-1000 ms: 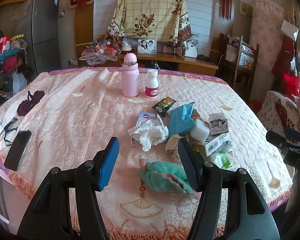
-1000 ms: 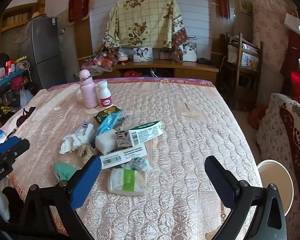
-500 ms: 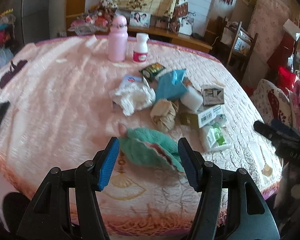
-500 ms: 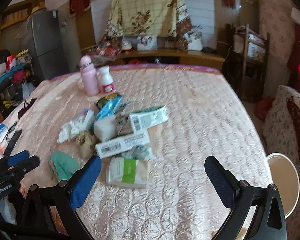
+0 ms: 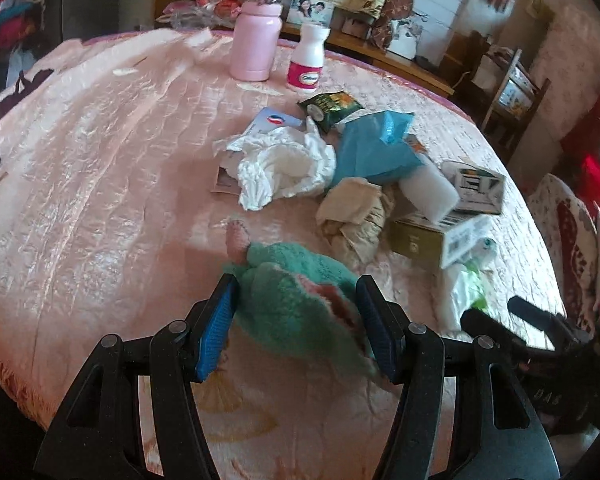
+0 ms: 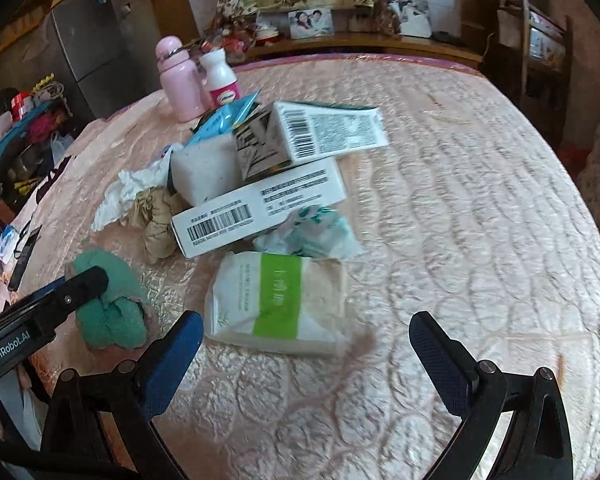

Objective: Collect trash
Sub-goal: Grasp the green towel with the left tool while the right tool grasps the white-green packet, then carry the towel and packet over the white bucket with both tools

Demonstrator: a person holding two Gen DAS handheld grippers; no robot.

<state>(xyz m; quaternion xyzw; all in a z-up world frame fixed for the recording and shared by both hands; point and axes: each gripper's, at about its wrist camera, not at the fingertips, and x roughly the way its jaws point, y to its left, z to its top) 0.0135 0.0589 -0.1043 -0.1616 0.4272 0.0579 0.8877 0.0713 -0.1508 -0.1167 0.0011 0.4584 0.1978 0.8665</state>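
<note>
A pile of trash lies on the pink quilted table (image 5: 80,168): crumpled white tissue (image 5: 284,166), a blue packet (image 5: 374,148), brown crumpled paper (image 5: 356,216), a white foam block (image 5: 426,190) and cartons (image 6: 260,210). A green fluffy cloth (image 5: 296,300) lies between the open fingers of my left gripper (image 5: 296,320); it also shows in the right wrist view (image 6: 112,312). My right gripper (image 6: 306,364) is open wide, just in front of a white pack with a green band (image 6: 278,300).
A pink bottle (image 5: 256,32) and a white pill bottle (image 5: 310,60) stand at the table's far side. A sideboard with a photo frame (image 5: 310,10) stands behind. A chair (image 5: 508,80) is at the right. A black phone (image 6: 24,256) lies near the left edge.
Both grippers have moved forward and down toward the table. The green cloth now sits between the left fingers. The right gripper has closed in on the white and green pack.
</note>
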